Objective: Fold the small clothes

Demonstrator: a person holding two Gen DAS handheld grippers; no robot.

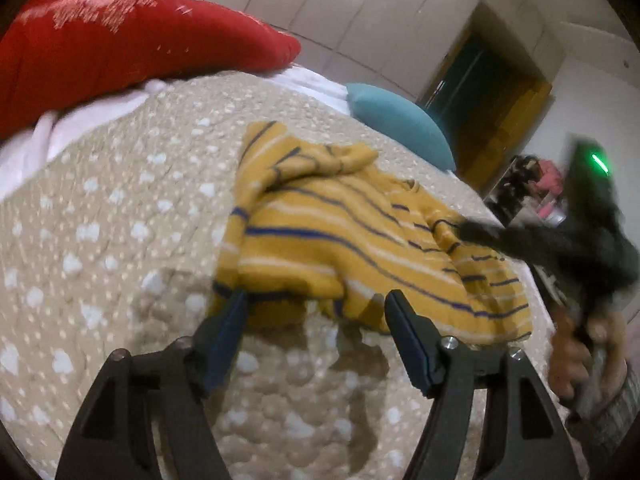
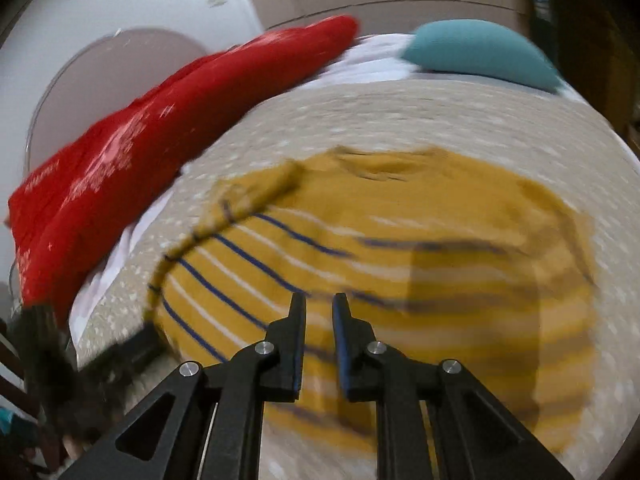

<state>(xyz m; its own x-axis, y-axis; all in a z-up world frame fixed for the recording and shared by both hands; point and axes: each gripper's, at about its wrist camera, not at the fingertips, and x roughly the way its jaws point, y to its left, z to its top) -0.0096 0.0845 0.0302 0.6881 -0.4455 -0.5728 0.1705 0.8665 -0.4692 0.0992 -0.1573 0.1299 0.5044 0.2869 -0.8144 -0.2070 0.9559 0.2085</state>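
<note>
Two tongs over a striped yellow top on a bed.

The left tongs are spread wide and grasp nothing, their tips at the near hem of the yellow striped top. The right tongs stand slightly apart above the cloth, empty, blurred. The top lies rumpled on the beige dotted bedspread, its long axis running from the near hem away toward the collar, one sleeve folded over. A red pillow and a teal cushion sit behind, before pale wardrobe doors.
</note>
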